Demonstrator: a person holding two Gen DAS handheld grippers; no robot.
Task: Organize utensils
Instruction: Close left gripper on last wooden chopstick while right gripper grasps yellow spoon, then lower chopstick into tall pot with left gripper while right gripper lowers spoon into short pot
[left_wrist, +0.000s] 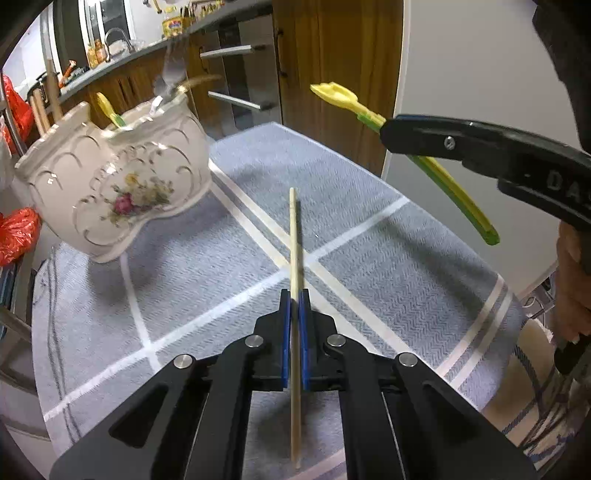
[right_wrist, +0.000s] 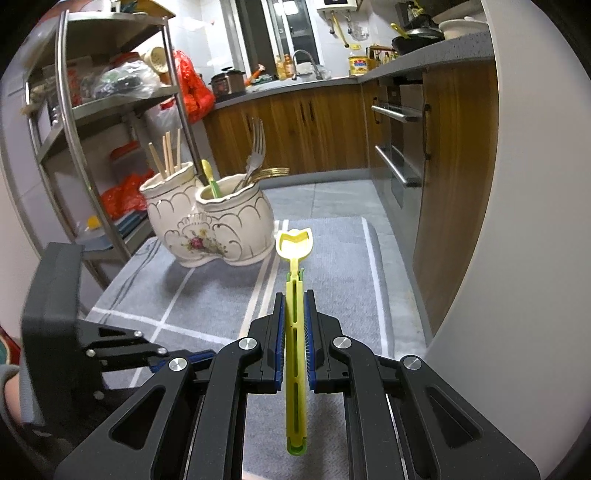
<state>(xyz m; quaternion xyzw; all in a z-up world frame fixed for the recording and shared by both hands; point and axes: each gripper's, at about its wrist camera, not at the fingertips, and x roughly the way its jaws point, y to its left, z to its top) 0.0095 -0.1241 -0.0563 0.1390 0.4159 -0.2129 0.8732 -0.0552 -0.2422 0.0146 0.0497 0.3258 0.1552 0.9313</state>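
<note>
Utensils are split between my grippers and the ceramic holder (right_wrist: 210, 225) at centre left of the right wrist view. My left gripper (left_wrist: 294, 295) has its jaws pinched onto a wooden chopstick (left_wrist: 293, 236) lying on the grey cloth (left_wrist: 388, 258) at lower centre. My right gripper (right_wrist: 294, 295) clamps a yellow-green spoon (right_wrist: 295, 258), bowl pointing up-frame.

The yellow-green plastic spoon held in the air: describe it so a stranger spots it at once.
Start at the grey checked table mat in front of the white flowered ceramic utensil holder. Above it, the right gripper is shut on a yellow-green plastic spoon. Its twin stands in the holder, and the left gripper's pale wooden chopstick is plain and thin.
</note>
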